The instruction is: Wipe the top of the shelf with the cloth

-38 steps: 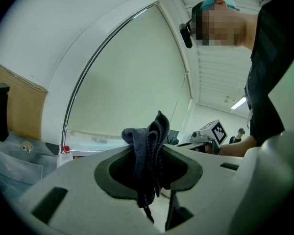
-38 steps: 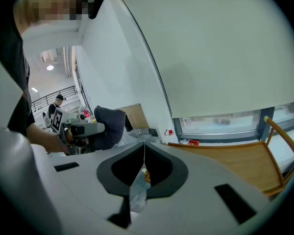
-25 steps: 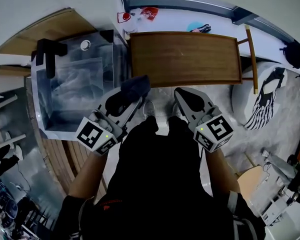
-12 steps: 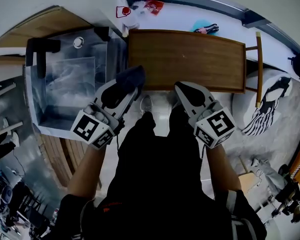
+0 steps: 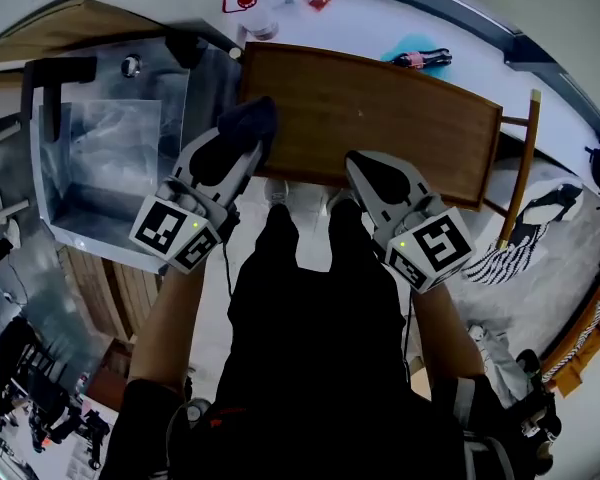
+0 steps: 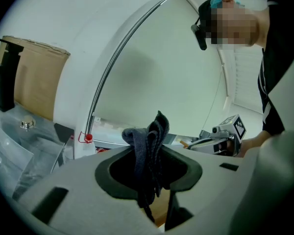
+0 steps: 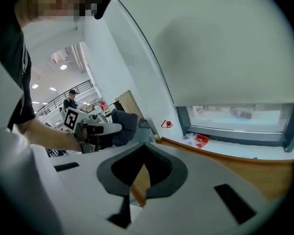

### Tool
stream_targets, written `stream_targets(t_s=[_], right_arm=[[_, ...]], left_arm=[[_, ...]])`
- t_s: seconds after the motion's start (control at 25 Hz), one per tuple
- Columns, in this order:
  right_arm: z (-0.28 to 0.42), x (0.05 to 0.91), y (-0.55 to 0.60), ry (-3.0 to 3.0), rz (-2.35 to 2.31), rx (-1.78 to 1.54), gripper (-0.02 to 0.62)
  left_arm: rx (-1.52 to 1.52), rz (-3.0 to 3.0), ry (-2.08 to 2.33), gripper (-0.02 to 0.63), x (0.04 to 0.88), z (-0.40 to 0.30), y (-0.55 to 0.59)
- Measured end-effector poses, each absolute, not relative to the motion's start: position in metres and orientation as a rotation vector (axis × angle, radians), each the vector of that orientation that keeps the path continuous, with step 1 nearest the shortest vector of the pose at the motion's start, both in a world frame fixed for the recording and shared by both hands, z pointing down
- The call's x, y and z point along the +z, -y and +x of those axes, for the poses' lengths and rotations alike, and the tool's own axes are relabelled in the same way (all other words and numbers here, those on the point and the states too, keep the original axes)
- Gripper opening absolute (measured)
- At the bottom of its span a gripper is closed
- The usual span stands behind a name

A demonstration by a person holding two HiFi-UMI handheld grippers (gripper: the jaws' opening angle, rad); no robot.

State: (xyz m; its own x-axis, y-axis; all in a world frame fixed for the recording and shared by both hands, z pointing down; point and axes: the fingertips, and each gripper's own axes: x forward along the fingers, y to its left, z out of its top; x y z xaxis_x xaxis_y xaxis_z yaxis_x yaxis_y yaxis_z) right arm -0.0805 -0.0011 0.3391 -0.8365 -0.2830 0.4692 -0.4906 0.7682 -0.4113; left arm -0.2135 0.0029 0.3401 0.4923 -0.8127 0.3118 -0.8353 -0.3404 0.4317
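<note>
The cloth (image 6: 154, 131) is soft and light, and I judge that it has no stiffness of its own: it will fold and bunch under any push, so it wipes only where the jaws press it flat on the wood. It is not fragile and should not slip easily, because its surface looks rough like a towel. A good hold is across the middle of the bundle, with enough material left free past the jaw tips to meet the surface. The left gripper (image 5: 242, 140) has such a hold now: its jaws are closed on the cloth, which stands out above the tips and hangs below them in dark blue-grey folds. In the head view the cloth (image 5: 248, 118) is at the front left corner of the brown wooden shelf top (image 5: 380, 108), next to a metal sink (image 5: 90, 168); whether it touches the wood I cannot tell. The right gripper (image 5: 362, 166) hangs at the front edge of the shelf top, its jaws nearly together with nothing between them, only wood seen through the thin gap.
</note>
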Motion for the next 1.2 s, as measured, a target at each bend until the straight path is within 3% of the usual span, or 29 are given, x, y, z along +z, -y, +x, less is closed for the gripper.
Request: stream_targets(t_s=[1.2], right_arm=[[-0.051, 0.438, 0.039, 2.5, 0.41, 0.85, 0.005]], left_arm=[[0.349, 1.94, 1.547, 0.132, 0.502, -0.229, 0.079]])
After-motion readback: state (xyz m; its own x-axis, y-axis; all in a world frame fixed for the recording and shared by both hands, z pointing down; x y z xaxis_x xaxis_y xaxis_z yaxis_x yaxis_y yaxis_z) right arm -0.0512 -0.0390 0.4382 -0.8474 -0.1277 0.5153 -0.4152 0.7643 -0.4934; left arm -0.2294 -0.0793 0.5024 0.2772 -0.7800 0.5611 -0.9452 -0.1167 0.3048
